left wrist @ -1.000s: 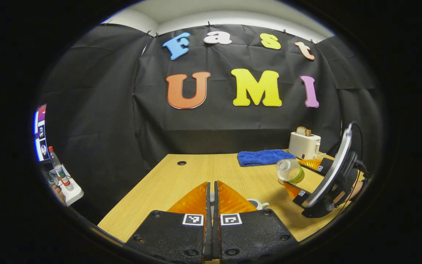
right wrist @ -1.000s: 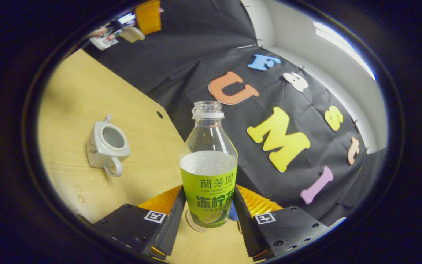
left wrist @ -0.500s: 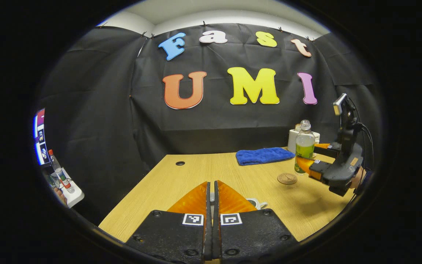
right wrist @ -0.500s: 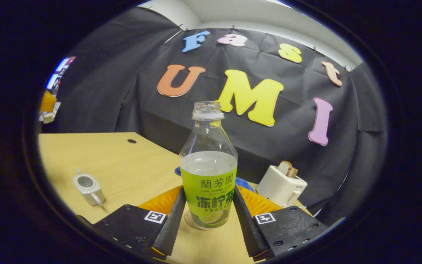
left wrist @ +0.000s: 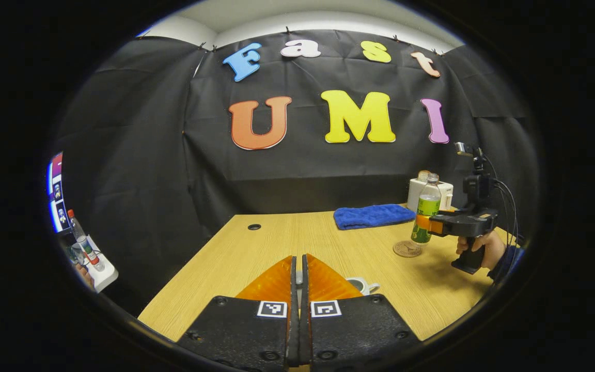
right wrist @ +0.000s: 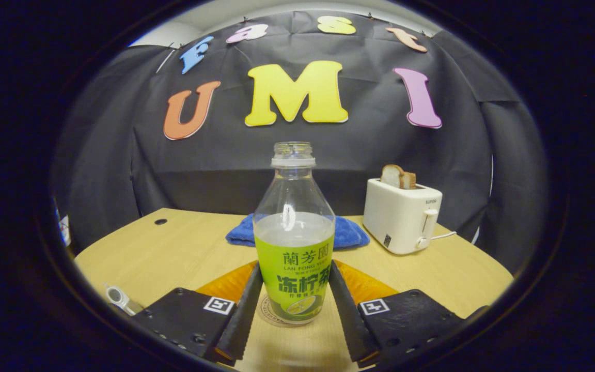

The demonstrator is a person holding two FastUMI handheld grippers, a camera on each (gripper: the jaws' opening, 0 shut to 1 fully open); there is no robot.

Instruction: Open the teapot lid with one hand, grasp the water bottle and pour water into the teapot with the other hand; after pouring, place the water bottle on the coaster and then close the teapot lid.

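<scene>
- The green-labelled water bottle [right wrist: 294,243] is pinched upright between the right tongs [right wrist: 294,289], directly over the round coaster [left wrist: 407,249]; whether its base is touching cannot be told.
- The bottle is seen partly filled and uncapped, so pouring is judged finished.
- The left tongs [left wrist: 300,279] are pressed together on something small; the lid is presumed, but it cannot be made out.
- The white teapot [left wrist: 362,285] stands open on the worktop [left wrist: 328,243], just beyond the left tongs.
- Left to be done: the bottle released, the lid put back.
</scene>
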